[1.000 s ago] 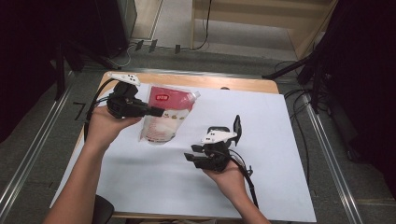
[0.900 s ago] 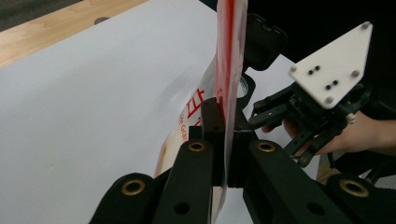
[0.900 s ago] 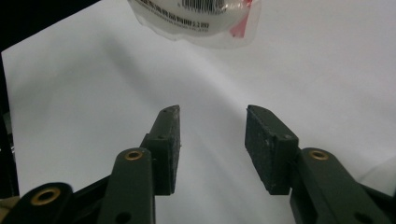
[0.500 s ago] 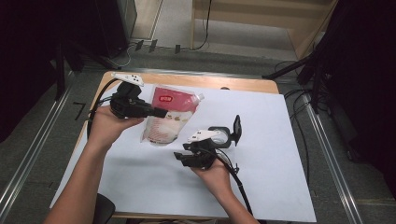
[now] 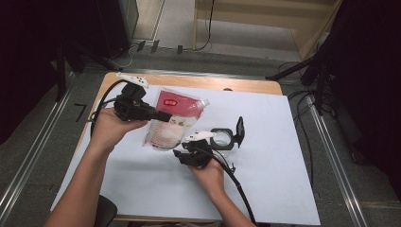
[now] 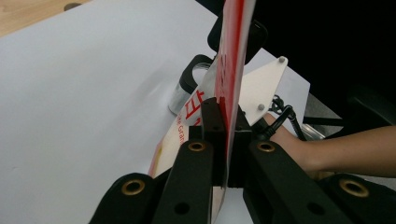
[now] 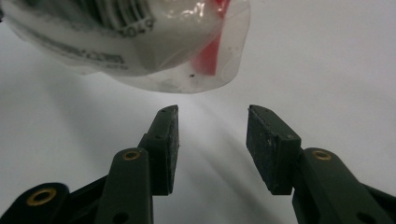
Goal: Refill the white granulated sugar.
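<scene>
Pouch (image 5: 171, 119) of glossy red-and-clear plastic hung upright over the white-papered table (image 5: 283, 156), its edge pinched flat in my left tool (image 5: 163, 116). My right tool (image 5: 182, 156) waited just below the pouch's rounded, bulging bottom corner, its matte black pads (image 7: 261, 144) spread with nothing between them. A small clear jar (image 5: 222, 138) stood beside the pouch.

Wooden table (image 5: 246, 85) under white sheet (image 5: 265, 184), open-lidded jar (image 5: 221, 138) on it.
</scene>
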Motion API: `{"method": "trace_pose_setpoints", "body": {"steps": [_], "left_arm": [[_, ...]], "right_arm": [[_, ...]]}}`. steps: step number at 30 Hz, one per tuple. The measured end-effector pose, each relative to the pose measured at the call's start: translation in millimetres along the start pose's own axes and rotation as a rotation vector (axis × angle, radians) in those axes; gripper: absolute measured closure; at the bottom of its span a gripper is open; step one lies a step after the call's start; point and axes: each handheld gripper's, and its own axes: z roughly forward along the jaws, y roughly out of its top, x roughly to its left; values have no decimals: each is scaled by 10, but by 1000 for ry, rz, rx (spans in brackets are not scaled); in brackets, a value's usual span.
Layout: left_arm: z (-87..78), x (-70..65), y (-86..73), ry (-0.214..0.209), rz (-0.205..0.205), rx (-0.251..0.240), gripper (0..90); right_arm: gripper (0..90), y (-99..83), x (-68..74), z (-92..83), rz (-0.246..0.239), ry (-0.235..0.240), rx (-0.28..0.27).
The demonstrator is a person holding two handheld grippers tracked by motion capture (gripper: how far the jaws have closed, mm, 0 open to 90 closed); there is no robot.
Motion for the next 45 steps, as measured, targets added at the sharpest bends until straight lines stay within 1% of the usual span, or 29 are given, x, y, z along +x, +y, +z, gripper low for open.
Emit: {"method": "trace_pose_setpoints", "body": {"steps": [1,4,6,7,8,10,12,13,15,16,17,18,19,20,21,22,23,24,25,27,28,30,31,33,35,37,38,41,45], "left_arm": [[1,-9,-2,-12,-16,-3,900],[-5,-10,0,-29,-32,2,900],[-7,-17,3,-51,-55,2,900],[-7,-17,3,-51,-55,2,900],[-11,-15,4,-67,-73,-2,900],[-14,-9,4,-67,-81,-4,900],[-14,29,-7,-108,-110,-14,900],[-8,59,-19,-123,-131,-25,900],[-7,76,-27,-131,-137,-33,900],[-5,88,-33,-140,-148,-41,900],[-3,96,-36,-137,-152,-45,900],[2,104,-42,-117,-157,-48,900],[9,110,-43,-119,-166,-59,900],[14,120,-39,-123,-156,-64,900],[16,118,-37,-124,-151,-66,900],[19,111,-35,-123,-142,-68,900],[29,99,-34,-139,-144,-76,900],[32,98,-27,-145,-124,-74,900],[38,84,-21,-153,-113,-82,900],[51,51,-10,-137,-93,-96,900],[56,27,-3,-118,-73,-94,898],[75,12,0,-117,-51,-95,888],[97,4,1,-100,-38,-97,881],[142,-4,2,-105,-24,-99,861],[186,0,1,-129,-27,-105,858],[243,14,-6,-152,-46,-116,859],[264,22,-7,-144,-57,-118,860],[315,37,-16,-138,-72,-119,858],[383,49,-25,-129,-70,-125,851]], "right_arm": [[551,-5,-10,22,1,-6,-11],[558,-16,-38,54,2,-20,-29],[562,-20,-51,73,3,-18,-40],[562,-20,-51,73,3,-18,-40],[563,-23,-55,76,-12,-29,-61],[563,-23,-59,77,-17,-33,-75],[559,-22,-64,80,-32,-38,-107],[559,-13,-57,74,-45,-28,-136],[564,-8,-43,67,-49,-17,-148],[573,-3,-19,47,-54,5,-159],[573,-3,-19,47,-54,5,-159],[594,2,-1,28,-62,16,-174],[620,13,47,-3,-98,3,-178],[621,13,143,-38,-184,-19,-182],[621,11,179,-47,-207,-18,-184],[621,11,179,-47,-207,-18,-184],[621,8,224,-64,-236,-28,-183],[601,7,273,-83,-253,-20,-186],[597,12,306,-99,-251,-13,-192],[591,24,348,-127,-231,26,-188],[590,26,364,-139,-222,37,-183],[587,33,394,-162,-208,55,-170],[586,37,407,-171,-200,65,-162],[587,44,450,-189,-213,81,-155],[587,50,484,-191,-227,88,-149],[588,46,483,-179,-196,112,-152],[587,48,462,-165,-175,118,-145],[586,47,450,-157,-161,121,-129],[587,39,441,-172,-125,146,-117]]}}
